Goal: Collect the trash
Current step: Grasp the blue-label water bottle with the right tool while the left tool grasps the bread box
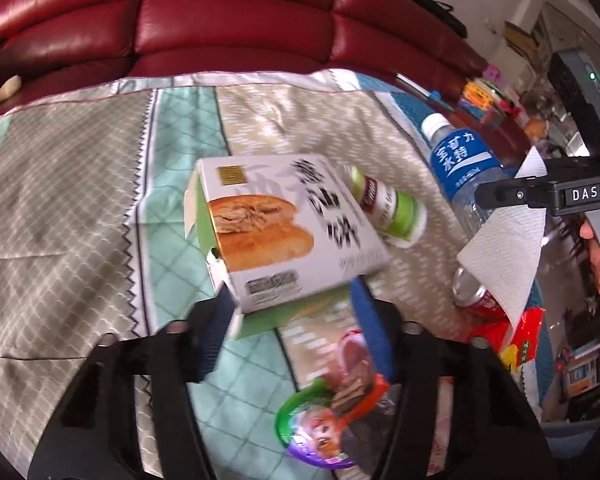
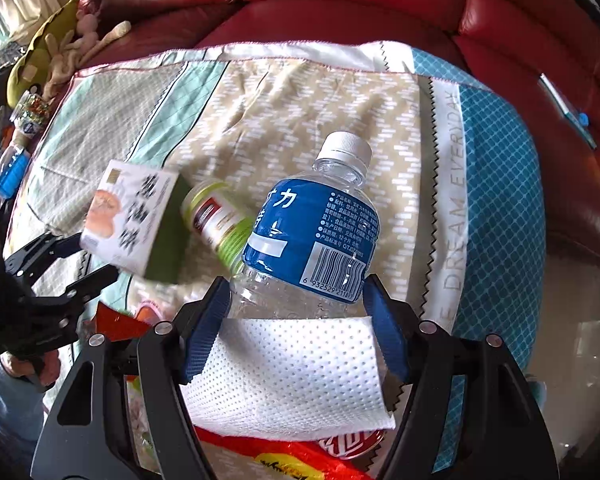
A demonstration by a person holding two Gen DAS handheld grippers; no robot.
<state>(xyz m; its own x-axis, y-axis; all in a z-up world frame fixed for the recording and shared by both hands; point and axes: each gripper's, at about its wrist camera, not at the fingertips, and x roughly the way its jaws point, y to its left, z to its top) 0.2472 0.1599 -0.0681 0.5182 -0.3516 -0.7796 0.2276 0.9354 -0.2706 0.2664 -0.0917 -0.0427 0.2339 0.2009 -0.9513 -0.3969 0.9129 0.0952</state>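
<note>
Here a red leather sofa [image 1: 228, 12] fills the far side of both views, and over its seat lies a patterned cover [image 1: 72, 184] on which the trash is scattered. The largest piece is the pastry box [image 1: 292, 224], white with a picture of a flat cake; it is tilted, and its near lower corner sits between the blue pads of the left gripper [image 1: 296, 312]. The pads seem to press on that corner, so I judge that this gripper grasps the box, though the box is blurred and the contact is not fully clear.

To the right of the box is the water bottle [image 2: 312, 236] with a blue label and a white cap. The right gripper [image 2: 296, 312] is clenched on its clear lower body, one pad on each side, and a white paper towel [image 2: 288, 376] is caught in the same jaws just below the bottle. Between box and bottle a small green-labelled bottle [image 1: 388, 208] lies on its side on the cover. Nearer, on the cover, I see a red soda can [image 1: 476, 296], a red snack bag [image 1: 520, 336] and a colourful snack wrapper [image 1: 332, 412].

The step in hand looks like the picking up of two pieces at once. No bin or bag is visible, so the next move calls for carrying both loads away steadily, with the box corner held firmly so it does not slip.
</note>
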